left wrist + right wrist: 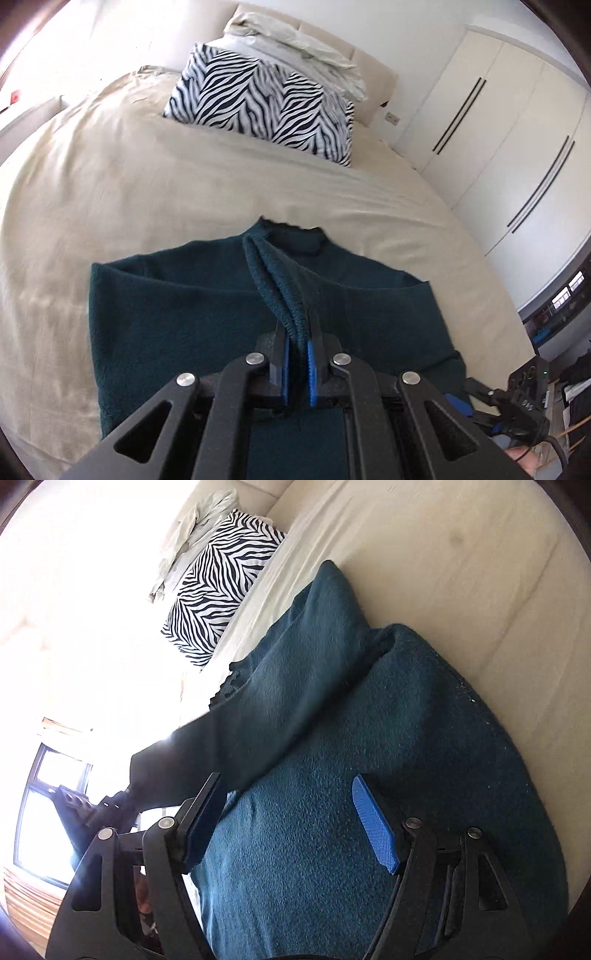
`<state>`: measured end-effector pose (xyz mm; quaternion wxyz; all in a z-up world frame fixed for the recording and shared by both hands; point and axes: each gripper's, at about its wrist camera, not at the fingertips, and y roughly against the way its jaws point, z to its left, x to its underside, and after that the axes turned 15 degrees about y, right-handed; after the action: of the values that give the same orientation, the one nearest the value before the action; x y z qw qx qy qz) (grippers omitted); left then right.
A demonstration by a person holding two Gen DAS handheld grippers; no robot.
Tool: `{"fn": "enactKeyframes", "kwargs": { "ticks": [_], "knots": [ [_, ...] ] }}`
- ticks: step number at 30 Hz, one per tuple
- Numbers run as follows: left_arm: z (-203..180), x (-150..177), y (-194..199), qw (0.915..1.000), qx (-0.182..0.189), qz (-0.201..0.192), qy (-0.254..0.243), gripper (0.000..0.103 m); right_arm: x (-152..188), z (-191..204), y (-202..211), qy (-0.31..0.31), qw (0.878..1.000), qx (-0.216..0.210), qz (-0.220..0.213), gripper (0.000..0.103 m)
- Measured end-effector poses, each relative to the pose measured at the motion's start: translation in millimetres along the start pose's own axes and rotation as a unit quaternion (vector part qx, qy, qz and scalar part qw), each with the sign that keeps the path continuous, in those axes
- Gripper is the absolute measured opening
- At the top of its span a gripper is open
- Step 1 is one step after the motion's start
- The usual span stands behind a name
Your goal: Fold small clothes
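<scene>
A dark teal knit sweater (166, 314) lies flat on the beige bed, collar toward the pillows. My left gripper (296, 332) is shut on the ribbed cuff of one sleeve (273, 280), which rises off the sweater's body between the blue pads. In the right wrist view the same sweater (388, 720) fills the middle, and its lifted sleeve (221, 746) stretches left to the left gripper (88, 812). My right gripper (288, 786) stands open just over the sweater's body, nothing between its pads. It shows small at the lower right of the left wrist view (498, 402).
The beige bed sheet (110, 177) spreads around the sweater. A zebra-striped pillow (266, 99) and crumpled pale bedding (295, 40) lie at the headboard. White wardrobe doors (498, 129) stand beside the bed. A bright window (48, 812) is at the left.
</scene>
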<state>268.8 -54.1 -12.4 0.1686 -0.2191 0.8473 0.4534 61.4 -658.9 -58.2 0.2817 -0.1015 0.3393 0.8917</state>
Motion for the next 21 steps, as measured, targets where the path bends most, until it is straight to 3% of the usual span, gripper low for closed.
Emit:
{"fn": "enactKeyframes", "kwargs": {
  "ticks": [8, 14, 19, 21],
  "knots": [
    [50.4, 25.5, -50.1, 0.9971, -0.04, 0.055, 0.033, 0.011, -24.2, -2.4, -5.5, -0.028, 0.999, -0.012, -0.015, 0.07],
    [70.7, 31.5, -52.2, 0.9965, 0.001, 0.051, 0.067, 0.014, -78.6, 9.8, -9.0, -0.015, 0.999, -0.022, -0.046, 0.071],
    [88.7, 33.7, -55.2, 0.9922, 0.051, 0.048, 0.103, 0.015, -139.0, -3.9, -66.1, -0.026, 0.998, -0.056, 0.006, 0.071],
    [88.6, 34.7, -55.5, 0.9926, 0.055, 0.043, 0.099, 0.015, -156.7, -16.5, -91.5, -0.035, 0.999, -0.029, 0.024, 0.071]
  ]
}}
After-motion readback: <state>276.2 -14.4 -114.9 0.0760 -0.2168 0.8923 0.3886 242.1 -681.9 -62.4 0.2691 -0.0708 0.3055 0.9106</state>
